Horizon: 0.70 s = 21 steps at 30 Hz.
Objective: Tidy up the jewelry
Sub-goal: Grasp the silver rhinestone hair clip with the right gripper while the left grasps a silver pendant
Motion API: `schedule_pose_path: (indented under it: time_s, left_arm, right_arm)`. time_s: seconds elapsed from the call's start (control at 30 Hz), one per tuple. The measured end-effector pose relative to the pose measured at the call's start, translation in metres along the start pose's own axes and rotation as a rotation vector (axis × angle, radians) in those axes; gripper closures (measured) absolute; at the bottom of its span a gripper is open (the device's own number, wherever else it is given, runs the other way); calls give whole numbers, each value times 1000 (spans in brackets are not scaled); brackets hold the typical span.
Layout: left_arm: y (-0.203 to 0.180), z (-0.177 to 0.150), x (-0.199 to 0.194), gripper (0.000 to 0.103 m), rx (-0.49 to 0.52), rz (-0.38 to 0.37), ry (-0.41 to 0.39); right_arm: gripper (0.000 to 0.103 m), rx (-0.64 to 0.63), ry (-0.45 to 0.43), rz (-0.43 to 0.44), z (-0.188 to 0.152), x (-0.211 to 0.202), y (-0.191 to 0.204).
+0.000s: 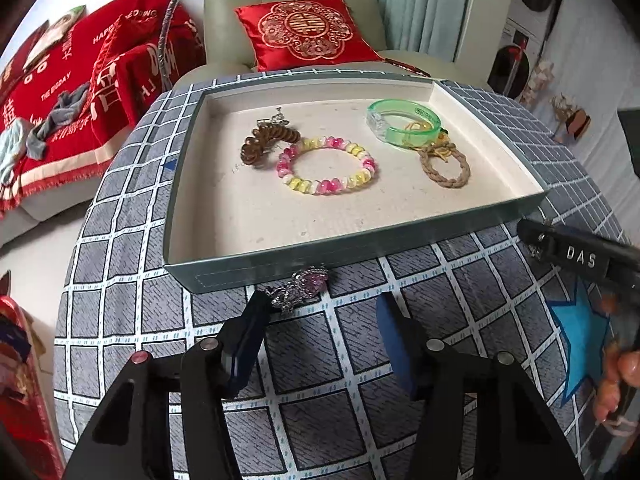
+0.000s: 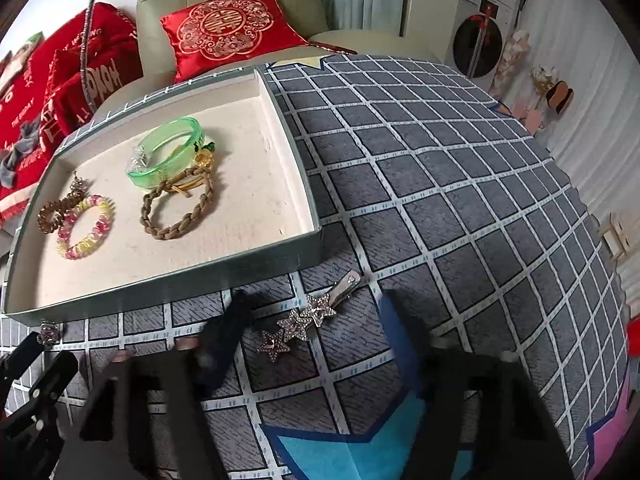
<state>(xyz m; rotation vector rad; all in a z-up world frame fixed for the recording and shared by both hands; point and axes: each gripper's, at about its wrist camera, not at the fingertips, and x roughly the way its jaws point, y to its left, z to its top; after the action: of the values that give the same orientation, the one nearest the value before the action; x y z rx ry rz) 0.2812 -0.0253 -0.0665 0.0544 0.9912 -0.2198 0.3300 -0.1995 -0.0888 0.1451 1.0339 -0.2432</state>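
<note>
A shallow grey-green tray on the checked cloth holds a pink-and-yellow bead bracelet, a brown coil tie, a green bangle and a braided cord ring. A silver-and-pink brooch lies just outside the tray's front wall, by my open left gripper's left fingertip. A star hair clip lies on the cloth between the fingers of my open right gripper.
A green armchair with a red cushion stands behind the table. A red blanket covers a sofa at left. Blue star patches mark the cloth. The right gripper's body shows at the right edge.
</note>
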Motion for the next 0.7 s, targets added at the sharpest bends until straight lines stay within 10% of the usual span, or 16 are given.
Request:
schedule_pose_path:
  time_s: [0.3, 0.7]
  left_arm:
    - [-3, 0, -2, 79, 4, -26, -1]
    - [-4, -6, -17, 79, -9, -97, -17]
  right_arm:
    - [81, -21, 6, 47, -2, -5, -6]
    - [81, 16, 26, 199, -16, -12, -21]
